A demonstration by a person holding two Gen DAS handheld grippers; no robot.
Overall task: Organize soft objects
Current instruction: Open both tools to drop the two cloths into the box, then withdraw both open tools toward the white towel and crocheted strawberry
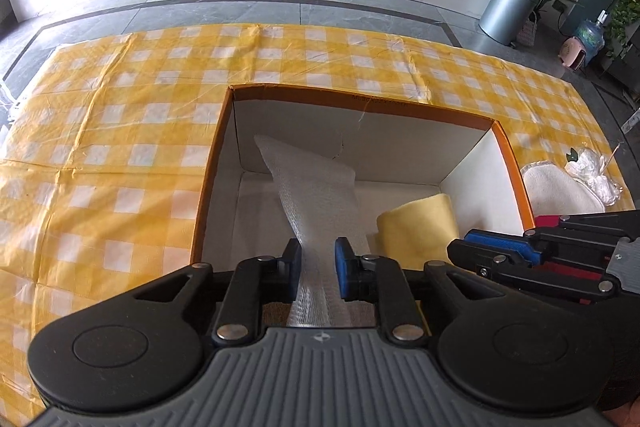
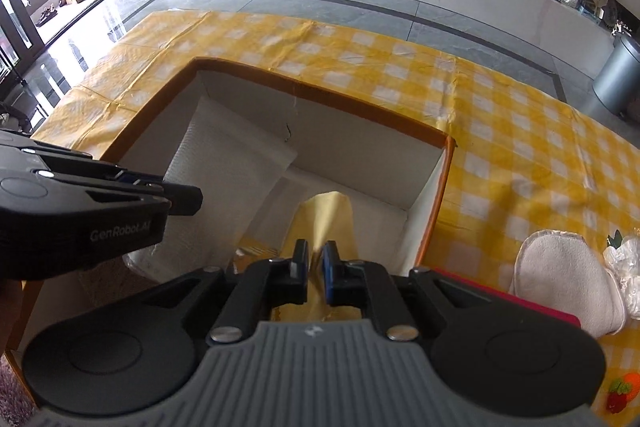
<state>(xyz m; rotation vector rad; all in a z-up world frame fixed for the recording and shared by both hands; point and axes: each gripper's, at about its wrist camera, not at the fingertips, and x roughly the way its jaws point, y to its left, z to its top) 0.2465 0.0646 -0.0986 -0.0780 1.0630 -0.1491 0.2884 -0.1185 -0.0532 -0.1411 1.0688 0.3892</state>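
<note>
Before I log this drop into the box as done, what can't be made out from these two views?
- Left wrist view: the left gripper body hides the bubble wrap's near end.
- Right wrist view: the right gripper covers the yellow cloth's near end; pad contact is unclear.
- Both views: gripper bodies hide the box's near wall.

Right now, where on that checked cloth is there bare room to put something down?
The yellow checked cloth lies bare left of the box and beyond its far wall. Right of the box is crowded: a white pad and crinkled plastic.
</note>
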